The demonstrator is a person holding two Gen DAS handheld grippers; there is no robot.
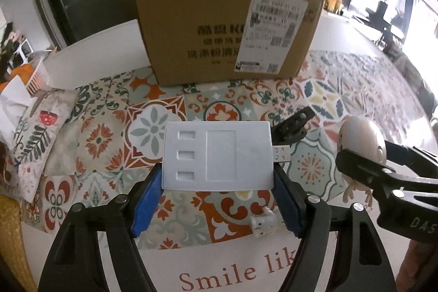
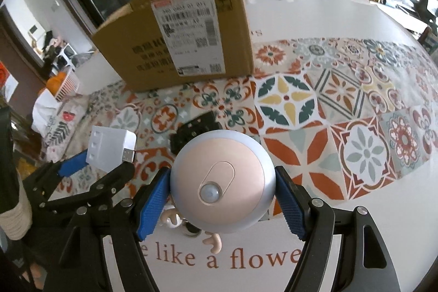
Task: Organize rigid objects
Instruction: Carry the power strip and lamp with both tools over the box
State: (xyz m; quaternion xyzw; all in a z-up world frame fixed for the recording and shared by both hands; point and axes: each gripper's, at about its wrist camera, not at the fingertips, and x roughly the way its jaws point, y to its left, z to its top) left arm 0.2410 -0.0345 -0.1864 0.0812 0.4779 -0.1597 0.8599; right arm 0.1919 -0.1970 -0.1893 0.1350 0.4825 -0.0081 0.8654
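My left gripper [image 1: 217, 182] is shut on a flat white USB hub [image 1: 217, 155] with a metal plug on its right side, held above the patterned tablecloth. It also shows in the right wrist view [image 2: 109, 148]. My right gripper [image 2: 221, 199] is shut on a round pink-and-silver sensor light [image 2: 223, 181], which also shows in the left wrist view [image 1: 361, 138]. A cardboard box [image 1: 227, 29] with a shipping label stands ahead of both grippers; it also shows in the right wrist view [image 2: 178, 37].
A black clip-like object [image 1: 293, 126] lies on the cloth between the grippers. A small white part [image 1: 262, 222] lies below the hub. Small antlered figurine pieces [image 2: 210, 238] lie under the light. A leaf-print pouch [image 1: 35, 138] and a basket [image 1: 37, 75] sit at the left.
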